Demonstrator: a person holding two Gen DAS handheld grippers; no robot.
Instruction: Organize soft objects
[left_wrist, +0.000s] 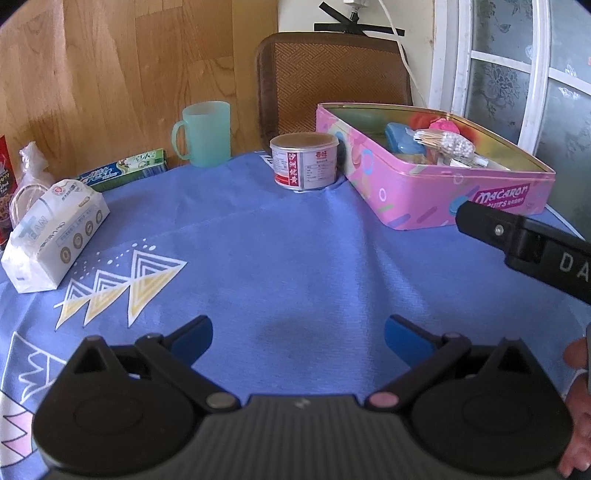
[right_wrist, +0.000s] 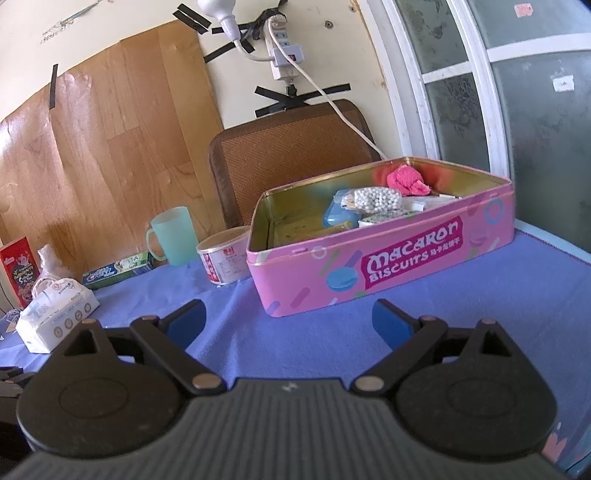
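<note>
Right wrist: tissue pack (right_wrist: 55, 317) left of spread fingers (right_wrist: 186, 317).

Crumpled pink cloth (right_wrist: 407, 181) lies inside pink tin (right_wrist: 369, 266).

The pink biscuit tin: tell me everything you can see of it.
The pink biscuit tin is a lidless metal box with rounded corners and a gold inside, printed "Macaron Biscuits" with pastel shapes. It sits flat on the blue tablecloth, far right, beside a small round can. Inside lie a pink cloth, a bag of white beads and a blue case.
</note>
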